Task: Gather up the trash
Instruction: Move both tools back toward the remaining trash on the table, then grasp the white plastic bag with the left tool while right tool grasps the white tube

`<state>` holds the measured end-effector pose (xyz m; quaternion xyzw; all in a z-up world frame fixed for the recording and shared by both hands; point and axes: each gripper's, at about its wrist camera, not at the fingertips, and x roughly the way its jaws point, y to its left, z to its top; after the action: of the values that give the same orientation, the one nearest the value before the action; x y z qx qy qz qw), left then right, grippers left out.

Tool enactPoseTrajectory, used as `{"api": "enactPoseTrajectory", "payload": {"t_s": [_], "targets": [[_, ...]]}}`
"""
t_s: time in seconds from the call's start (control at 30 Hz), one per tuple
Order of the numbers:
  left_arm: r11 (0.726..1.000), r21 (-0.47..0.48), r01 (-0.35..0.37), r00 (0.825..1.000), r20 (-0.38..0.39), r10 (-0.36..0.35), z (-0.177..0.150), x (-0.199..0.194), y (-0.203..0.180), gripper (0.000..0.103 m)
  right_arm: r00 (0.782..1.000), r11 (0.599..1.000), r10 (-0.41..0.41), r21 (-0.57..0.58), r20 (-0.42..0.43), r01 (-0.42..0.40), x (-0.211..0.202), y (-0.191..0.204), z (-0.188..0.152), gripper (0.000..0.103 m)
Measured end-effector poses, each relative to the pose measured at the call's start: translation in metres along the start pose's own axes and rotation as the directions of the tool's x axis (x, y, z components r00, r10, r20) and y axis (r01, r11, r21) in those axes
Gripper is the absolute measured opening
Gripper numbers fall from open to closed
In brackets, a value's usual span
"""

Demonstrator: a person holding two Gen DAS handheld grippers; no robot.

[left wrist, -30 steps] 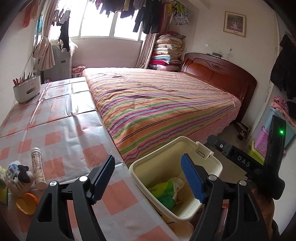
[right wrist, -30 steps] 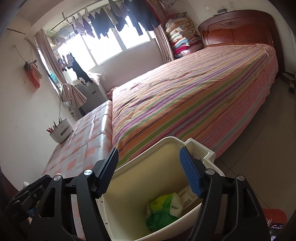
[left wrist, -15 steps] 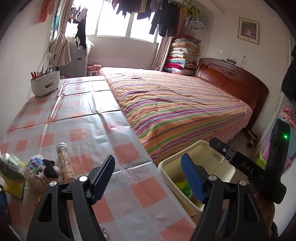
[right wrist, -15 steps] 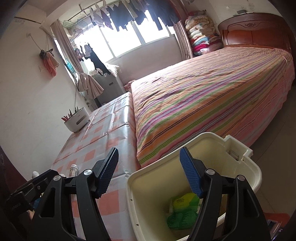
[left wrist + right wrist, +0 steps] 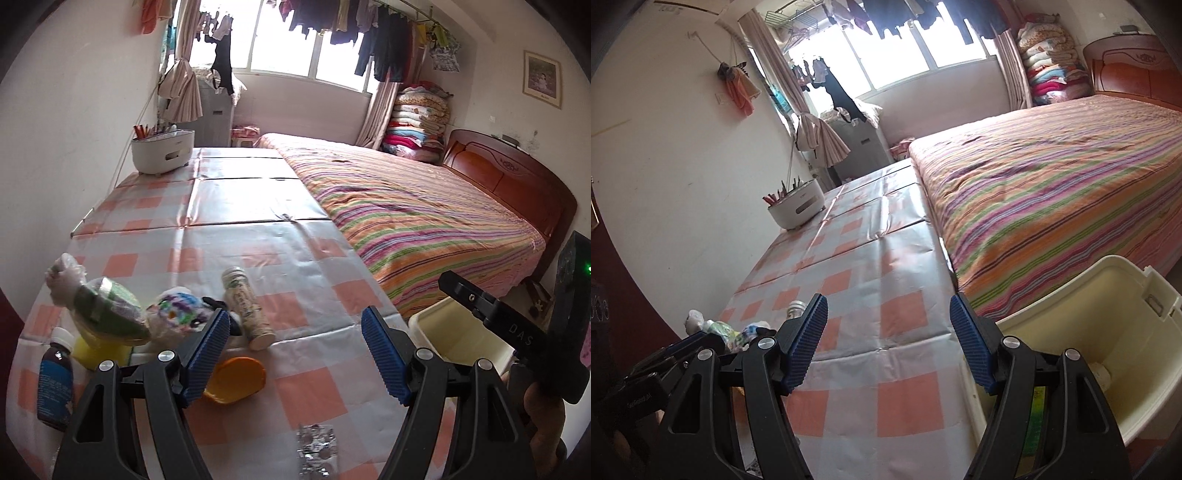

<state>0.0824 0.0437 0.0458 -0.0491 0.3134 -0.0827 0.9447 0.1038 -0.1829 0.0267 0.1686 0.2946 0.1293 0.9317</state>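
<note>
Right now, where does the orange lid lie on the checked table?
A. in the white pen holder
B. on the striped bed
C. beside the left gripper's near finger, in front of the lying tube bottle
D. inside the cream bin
C: the orange lid lies on the tablecloth beside a blue finger, in front of the tube bottle.

On the table (image 5: 258, 236), the tube (image 5: 247, 308) lies between the toy (image 5: 181, 314) and the bin (image 5: 458, 332) at the table's right edge.

"DAS" on right gripper (image 5: 524, 338) body, bottle and tube labels unreadable

Both wrist cams fwd, shared table (image 5: 258, 236)
</note>
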Motion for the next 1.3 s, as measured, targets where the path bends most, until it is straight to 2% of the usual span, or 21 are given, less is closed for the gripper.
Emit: {"api": "enactPoseTrajectory", "payload": {"t_s": [0.27, 0.5, 0.67, 0.77, 0.97, 1.0, 1.13, 1.23, 1.3], "targets": [[0.986, -0.127, -0.112, 0.993, 0.024, 0.116, 0.001, -0.017, 0.066, 0.072, 0.998, 0.998, 0.045, -0.044, -0.044, -0.047, 0.023, 0.034, -0.012, 0.068], [0.942, -0.247, -0.227, 0.969, 0.036, 0.243, 0.002, -0.030, 0.125, 0.072, 0.995, 0.995, 0.066, -0.070, -0.068, -0.071, 0.035, 0.051, -0.018, 0.068], [0.917, -0.321, -0.237, 0.968, 0.002, 0.251, 0.001, -0.019, 0.156, 0.072, 0.994, 0.993, 0.071, -0.083, -0.082, -0.078, 0.041, 0.059, -0.020, 0.068], [0.911, -0.352, -0.216, 0.975, -0.022, 0.223, -0.001, -0.009, 0.167, 0.072, 0.992, 0.992, 0.078, -0.097, -0.095, -0.087, 0.049, 0.068, -0.018, 0.068], [0.904, -0.388, -0.180, 0.981, -0.006, 0.192, -0.002, -0.001, 0.173, 0.072, 0.984, 0.983, 0.070, -0.154, -0.162, -0.095, 0.080, 0.092, -0.010, 0.068], [0.905, -0.384, -0.182, 0.981, -0.004, 0.196, -0.002, 0.000, 0.172, 0.070, 0.983, 0.981, 0.057, -0.172, -0.177, -0.088, 0.087, 0.097, -0.010, 0.068], [0.910, -0.372, -0.181, 0.982, -0.023, 0.186, -0.001, 0.007, 0.172, 0.045, 0.969, 0.975, 0.035, -0.203, -0.243, -0.087, 0.112, 0.113, -0.013, 0.066], [0.913, -0.365, -0.180, 0.983, -0.024, 0.184, -0.001, 0.009, 0.171, 0.045, 0.960, 0.968, 0.005, -0.241, -0.281, -0.075, 0.129, 0.123, -0.016, 0.064], [0.918, -0.354, -0.181, 0.983, -0.025, 0.184, -0.001, 0.009, 0.170, 0.041, 0.953, 0.964, -0.011, -0.257, -0.304, -0.071, 0.140, 0.127, -0.016, 0.059]]}}
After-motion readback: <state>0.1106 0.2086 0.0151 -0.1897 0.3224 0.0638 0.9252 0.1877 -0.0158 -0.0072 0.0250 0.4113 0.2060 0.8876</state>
